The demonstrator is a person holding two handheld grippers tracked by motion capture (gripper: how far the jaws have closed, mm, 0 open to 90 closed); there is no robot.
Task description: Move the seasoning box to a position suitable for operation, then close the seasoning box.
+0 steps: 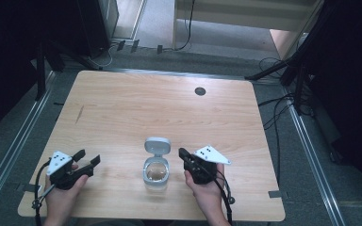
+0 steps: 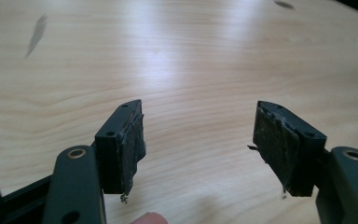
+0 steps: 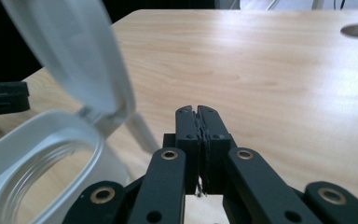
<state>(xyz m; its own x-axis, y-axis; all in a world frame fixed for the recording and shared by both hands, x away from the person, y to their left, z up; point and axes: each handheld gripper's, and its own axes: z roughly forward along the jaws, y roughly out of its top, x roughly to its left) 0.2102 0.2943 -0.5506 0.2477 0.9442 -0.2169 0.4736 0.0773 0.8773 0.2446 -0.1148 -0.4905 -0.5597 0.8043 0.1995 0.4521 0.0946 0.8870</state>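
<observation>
A clear container (image 1: 156, 171) with a white rim stands near the table's front edge, its hinged white lid (image 1: 157, 145) flipped open and tilted back. My right gripper (image 1: 183, 153) sits just right of it, jaws shut with nothing between them. In the right gripper view the container's rim (image 3: 37, 154) and raised lid (image 3: 74, 51) lie to the left of that gripper (image 3: 200, 112). My left gripper (image 1: 87, 157) rests at the front left, well apart from the container. Its pads (image 2: 133, 140) stand wide apart over bare wood, the left gripper (image 2: 198, 128) open and empty.
The wooden table (image 1: 160, 108) has a round grommet hole (image 1: 200, 91) near its far edge and a dark streak (image 1: 79, 114) at the left. Cables and stand legs lie on the floor around it. A hand holds each gripper at the front edge.
</observation>
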